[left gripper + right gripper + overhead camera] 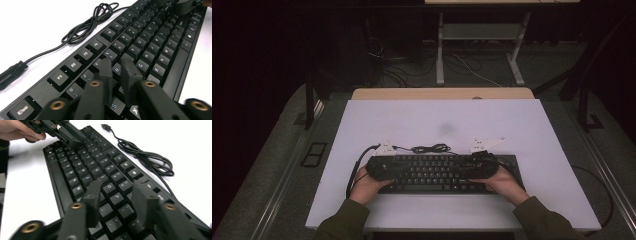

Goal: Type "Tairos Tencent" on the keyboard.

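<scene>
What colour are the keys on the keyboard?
The keys are black with pale letters, on a black keyboard. The left gripper view shows them best.

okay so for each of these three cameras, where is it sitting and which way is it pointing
High view: above the person's side, facing forward and down on the keyboard and white table; forearms and both hands show.
Left gripper view: rides the left tongs, looking along the keys, jaws narrowly apart.
Right gripper view: rides the right tongs, facing the opposite way.
Both gripper views share the keyboard and its coiled cable.
</scene>
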`<action>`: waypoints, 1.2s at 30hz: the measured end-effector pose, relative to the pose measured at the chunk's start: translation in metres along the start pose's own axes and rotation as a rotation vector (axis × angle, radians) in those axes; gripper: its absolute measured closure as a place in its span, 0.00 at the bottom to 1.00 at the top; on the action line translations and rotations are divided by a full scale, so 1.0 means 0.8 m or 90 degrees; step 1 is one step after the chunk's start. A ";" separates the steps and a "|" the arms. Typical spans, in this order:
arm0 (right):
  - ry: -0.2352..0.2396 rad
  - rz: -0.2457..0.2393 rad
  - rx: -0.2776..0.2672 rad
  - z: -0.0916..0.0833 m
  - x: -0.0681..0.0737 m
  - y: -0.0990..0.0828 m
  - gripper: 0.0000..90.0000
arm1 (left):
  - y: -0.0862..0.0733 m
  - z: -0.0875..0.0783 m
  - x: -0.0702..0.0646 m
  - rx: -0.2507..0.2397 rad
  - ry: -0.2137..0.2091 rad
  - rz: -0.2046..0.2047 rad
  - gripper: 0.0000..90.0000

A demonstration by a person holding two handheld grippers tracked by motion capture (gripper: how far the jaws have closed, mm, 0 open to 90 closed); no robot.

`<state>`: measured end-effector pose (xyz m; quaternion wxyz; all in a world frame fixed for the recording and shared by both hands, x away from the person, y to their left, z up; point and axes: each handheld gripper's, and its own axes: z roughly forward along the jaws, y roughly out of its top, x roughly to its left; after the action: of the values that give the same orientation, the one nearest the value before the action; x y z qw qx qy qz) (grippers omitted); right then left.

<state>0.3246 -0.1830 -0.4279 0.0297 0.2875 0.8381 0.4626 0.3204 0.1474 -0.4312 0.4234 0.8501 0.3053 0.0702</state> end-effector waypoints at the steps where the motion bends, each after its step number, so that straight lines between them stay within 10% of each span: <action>1: 0.005 -0.002 0.001 0.001 0.000 0.001 0.73 | -0.001 -0.001 -0.001 -0.001 0.002 -0.002 0.81; 13: 0.062 -0.022 0.021 0.018 0.006 0.011 0.99 | -0.009 -0.012 -0.004 -0.018 0.026 -0.036 0.52; 36: 0.133 -0.070 0.054 0.056 0.029 0.027 0.99 | -0.029 -0.038 -0.003 -0.032 0.080 -0.074 0.34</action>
<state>0.3293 -0.1283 -0.4310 -0.0445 0.1922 0.8700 0.4518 0.2961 0.1770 -0.4298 0.4275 0.8141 0.3782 0.1066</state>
